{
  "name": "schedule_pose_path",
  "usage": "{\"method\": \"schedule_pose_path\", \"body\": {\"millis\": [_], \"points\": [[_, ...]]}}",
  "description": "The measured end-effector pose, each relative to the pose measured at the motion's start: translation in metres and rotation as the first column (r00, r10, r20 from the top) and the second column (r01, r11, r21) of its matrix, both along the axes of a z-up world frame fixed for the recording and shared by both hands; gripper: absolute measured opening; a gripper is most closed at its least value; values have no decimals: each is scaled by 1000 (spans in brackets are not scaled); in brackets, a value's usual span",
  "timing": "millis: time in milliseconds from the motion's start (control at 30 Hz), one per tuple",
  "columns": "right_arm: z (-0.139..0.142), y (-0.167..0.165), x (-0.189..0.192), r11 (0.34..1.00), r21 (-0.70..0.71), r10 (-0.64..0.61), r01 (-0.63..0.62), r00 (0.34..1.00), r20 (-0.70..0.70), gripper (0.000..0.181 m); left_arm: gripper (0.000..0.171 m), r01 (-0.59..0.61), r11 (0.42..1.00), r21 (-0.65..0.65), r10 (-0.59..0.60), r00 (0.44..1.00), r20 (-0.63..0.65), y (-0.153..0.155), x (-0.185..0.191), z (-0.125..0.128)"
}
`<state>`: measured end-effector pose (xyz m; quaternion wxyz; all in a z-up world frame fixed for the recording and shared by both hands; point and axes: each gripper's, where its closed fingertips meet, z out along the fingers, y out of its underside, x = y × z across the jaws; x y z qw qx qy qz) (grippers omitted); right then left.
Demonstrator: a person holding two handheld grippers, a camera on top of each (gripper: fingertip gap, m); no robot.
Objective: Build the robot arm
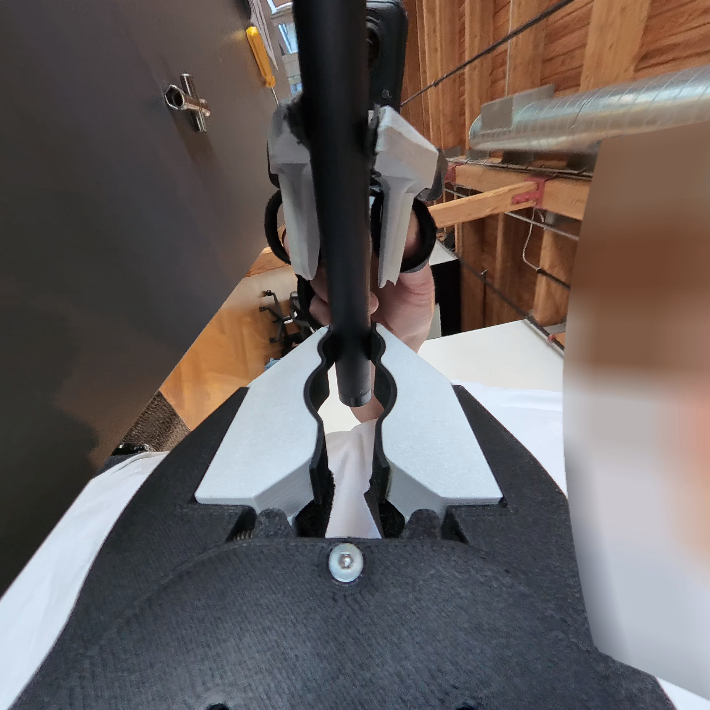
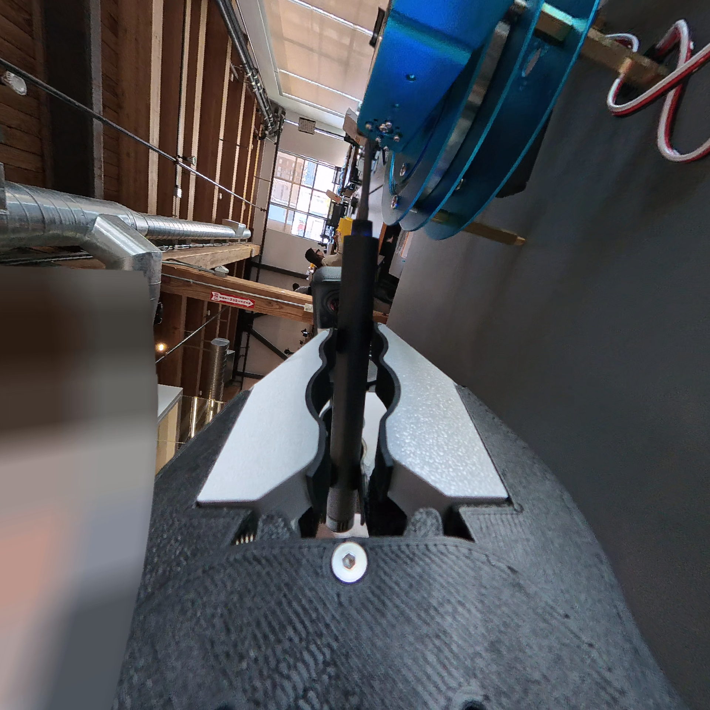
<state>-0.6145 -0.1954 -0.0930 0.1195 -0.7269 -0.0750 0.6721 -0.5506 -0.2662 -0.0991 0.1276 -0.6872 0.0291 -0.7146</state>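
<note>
You are gripping the black tool handle (image 1: 347, 238) with both grippers — your left gripper (image 1: 349, 338) is closing its tips on the butt end, your right gripper (image 2: 353, 338) is clamping farther along. The thin shaft (image 2: 365, 180) is reaching the blue disc assembly (image 2: 453, 107) on the grey board (image 2: 595, 345).

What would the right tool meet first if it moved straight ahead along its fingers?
Probably the blue disc assembly: the black driver held in the right tool already points its tip at it. Depth is unclear.
</note>
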Motion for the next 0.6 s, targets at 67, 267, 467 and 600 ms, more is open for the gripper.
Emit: {"method": "schedule_pose_path", "body": {"millis": [67, 267, 467, 600], "points": [[1, -1, 2, 1000, -9, -4, 4, 1000, -18, 17, 16, 8, 1000, 8, -8, 1000, -8, -2, 1, 0], [3, -13, 10, 1000, 28, -7, 9, 998, -64, 16, 16, 50, 994, 94, -39, 993, -110, -15, 4, -12], [10, -23, 13, 998, 43, -38, 50, 970, -242, 16, 16, 100, 973, 208, -58, 978, -201, -25, 12, -17], [11, -21, 17, 995, 55, -65, 83, 959, -275, 15, 16, 112, 977, 184, -81, 982, -168, -25, 14, -15]]}}
